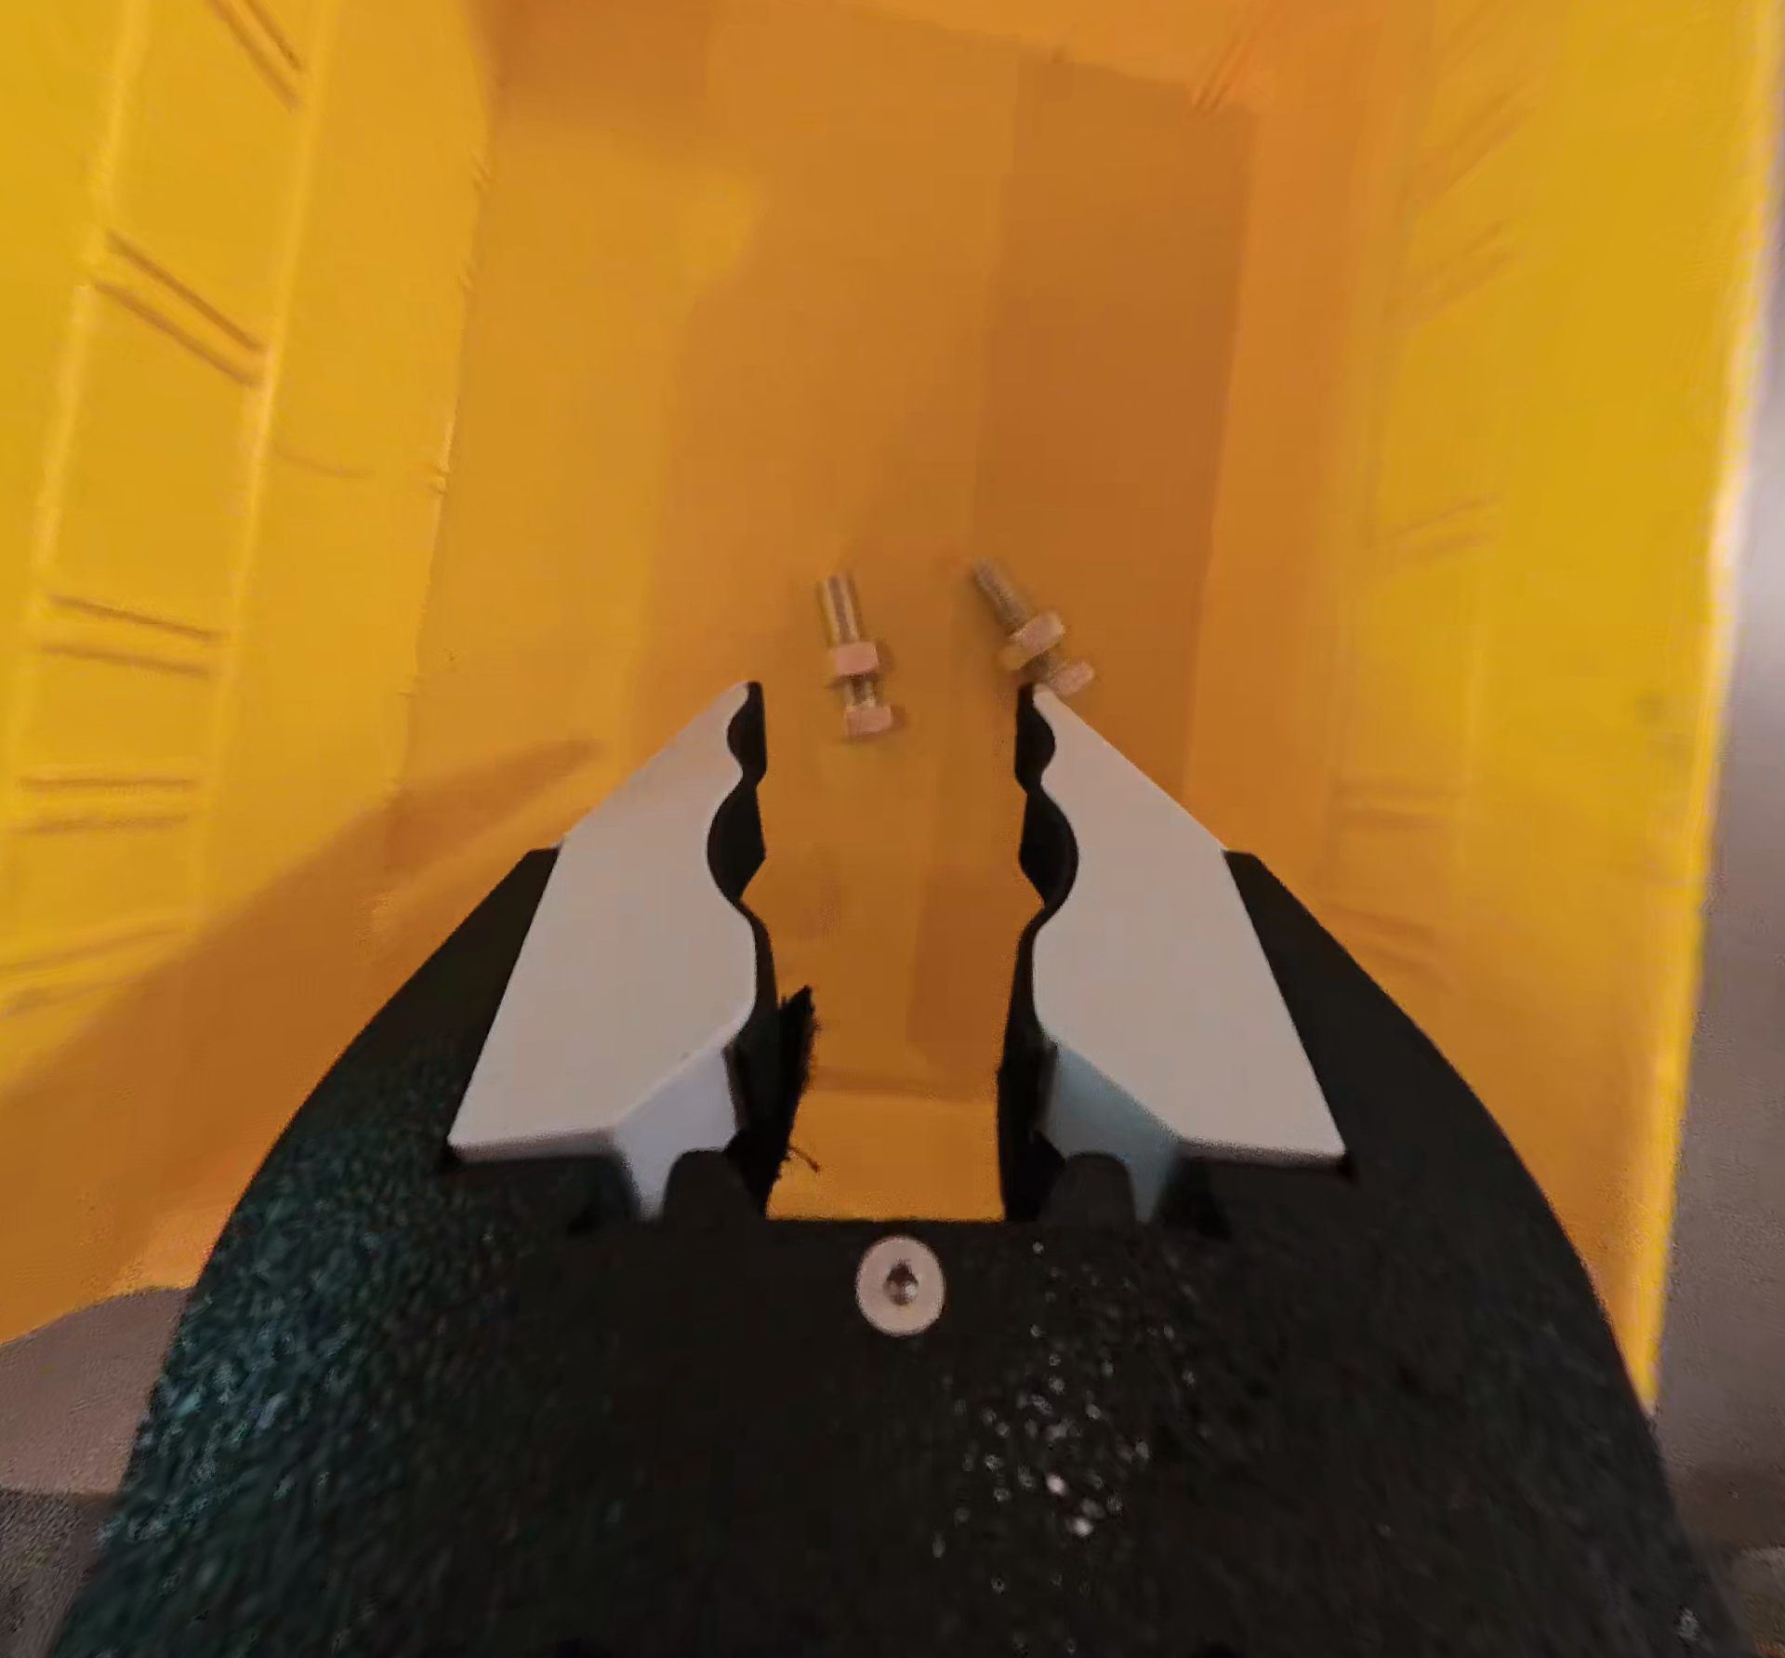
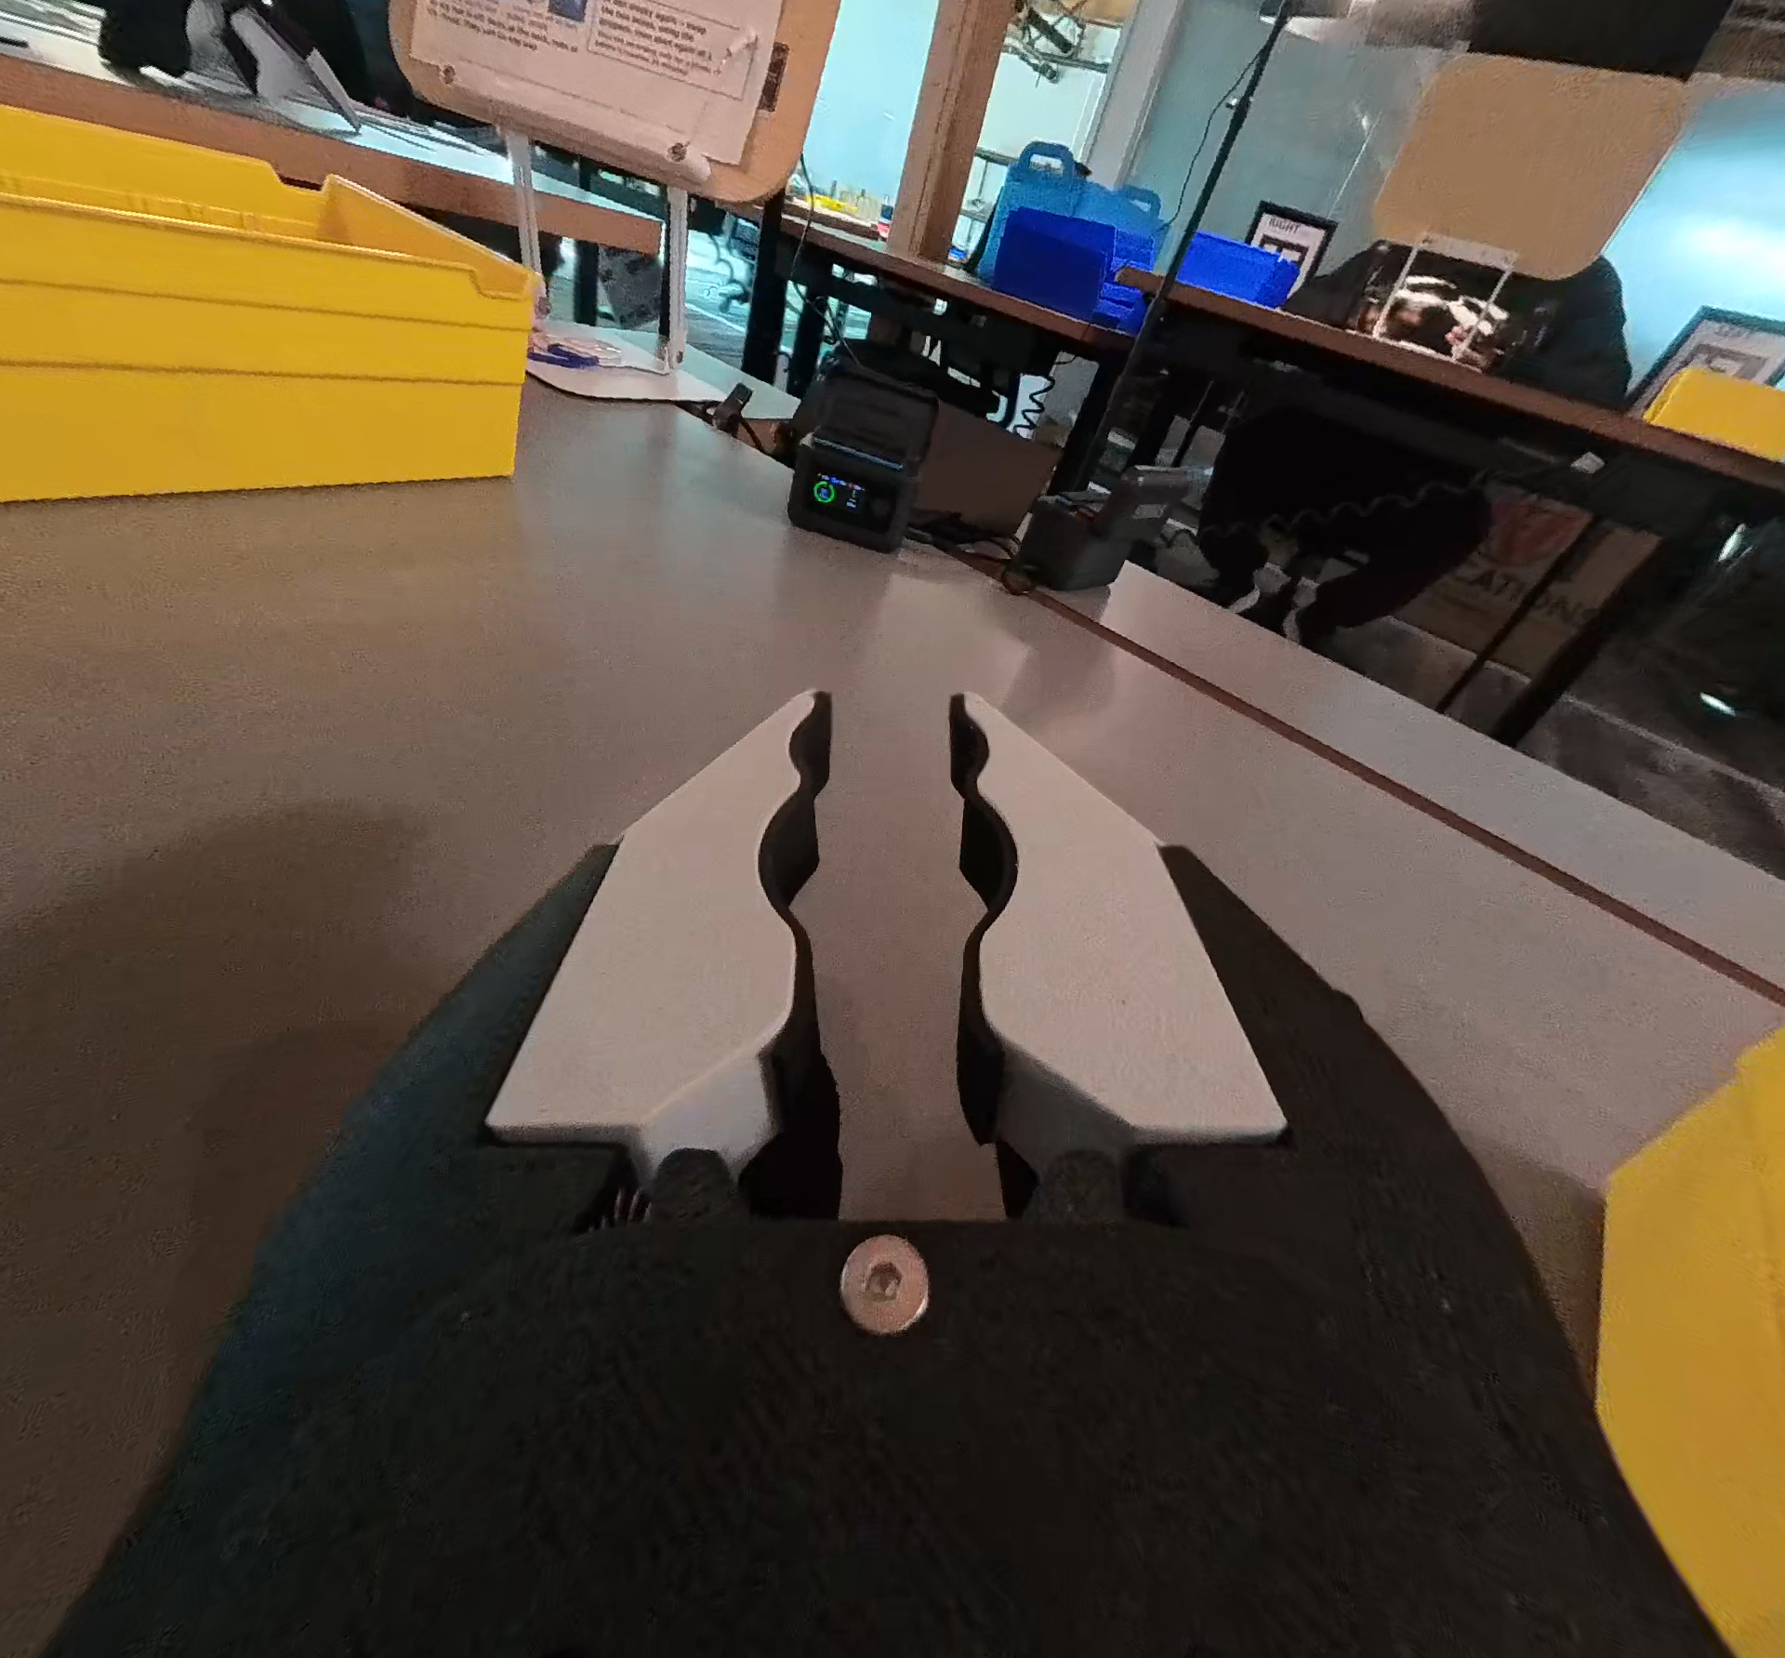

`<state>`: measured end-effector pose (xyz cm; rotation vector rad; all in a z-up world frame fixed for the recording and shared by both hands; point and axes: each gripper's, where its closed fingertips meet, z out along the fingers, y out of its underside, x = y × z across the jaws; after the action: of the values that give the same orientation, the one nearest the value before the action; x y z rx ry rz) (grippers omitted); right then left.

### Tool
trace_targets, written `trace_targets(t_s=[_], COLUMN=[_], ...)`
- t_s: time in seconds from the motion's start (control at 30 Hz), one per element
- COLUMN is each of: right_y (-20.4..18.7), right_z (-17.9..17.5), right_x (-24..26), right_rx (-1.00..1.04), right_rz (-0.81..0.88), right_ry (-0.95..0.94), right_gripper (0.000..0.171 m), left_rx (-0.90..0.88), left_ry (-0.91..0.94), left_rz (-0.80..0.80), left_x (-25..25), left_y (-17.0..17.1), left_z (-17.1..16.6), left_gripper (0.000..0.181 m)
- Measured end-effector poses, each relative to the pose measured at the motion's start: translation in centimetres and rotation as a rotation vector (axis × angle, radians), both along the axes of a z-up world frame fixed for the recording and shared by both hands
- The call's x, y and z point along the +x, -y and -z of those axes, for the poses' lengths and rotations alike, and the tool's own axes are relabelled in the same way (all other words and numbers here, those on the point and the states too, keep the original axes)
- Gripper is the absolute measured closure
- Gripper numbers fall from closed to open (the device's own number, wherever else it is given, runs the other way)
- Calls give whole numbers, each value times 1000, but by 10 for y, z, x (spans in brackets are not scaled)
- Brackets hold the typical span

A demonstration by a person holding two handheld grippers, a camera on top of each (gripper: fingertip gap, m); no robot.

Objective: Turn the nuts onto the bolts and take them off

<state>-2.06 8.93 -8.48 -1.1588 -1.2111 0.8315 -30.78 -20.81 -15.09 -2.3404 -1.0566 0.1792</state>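
Observation:
In the left wrist view my left gripper [image 1: 891, 694] is open and empty, reaching into a yellow bin [image 1: 290, 452]. Two metal bolts lie on the bin floor just beyond its fingertips. The left bolt [image 1: 852, 657] has a nut threaded on its shank. The right bolt [image 1: 1030, 636] lies tilted, with a nut on it, close to my right fingertip. In the right wrist view my right gripper [image 2: 889, 702] is open a little and empty, low over a grey table [image 2: 386, 694]. No bolt shows there.
A yellow bin [image 2: 251, 356] stands at the left on the grey table. Another yellow bin's corner [image 2: 1700, 1380] is close at the right. An instruction board on a stand [image 2: 618, 18], a small black device with a screen [image 2: 850, 491] and a person seated behind are farther off.

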Motion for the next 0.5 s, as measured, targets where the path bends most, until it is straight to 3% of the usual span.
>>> trace_targets(t_s=[0.1, 0.2, 0.33, 0.4, 0.5], right_y=[-2, 0, 1, 4, 20], right_z=[0, 0, -1, -3, -13], right_x=[0, -1, 2, 2, 0], right_rx=[-12, -13, -22, -8, -36], right_rz=[2, -4, -18, -41, -160], right_ry=[-2, -2, -3, -10, -19], right_gripper=[148, 148, 148, 148, 148], left_rx=[-96, -149, -203, -212, -67], left_ry=[6, -29, -105, -272, -619], left_rz=[-2, -6, 63, 96, 257], left_x=[-1, -6, -6, -5, 23], left_y=[3, 6, 7, 2, -40], left_z=[18, 24, 17, -11, -82], left_gripper=[132, 151, 159, 163, 165])
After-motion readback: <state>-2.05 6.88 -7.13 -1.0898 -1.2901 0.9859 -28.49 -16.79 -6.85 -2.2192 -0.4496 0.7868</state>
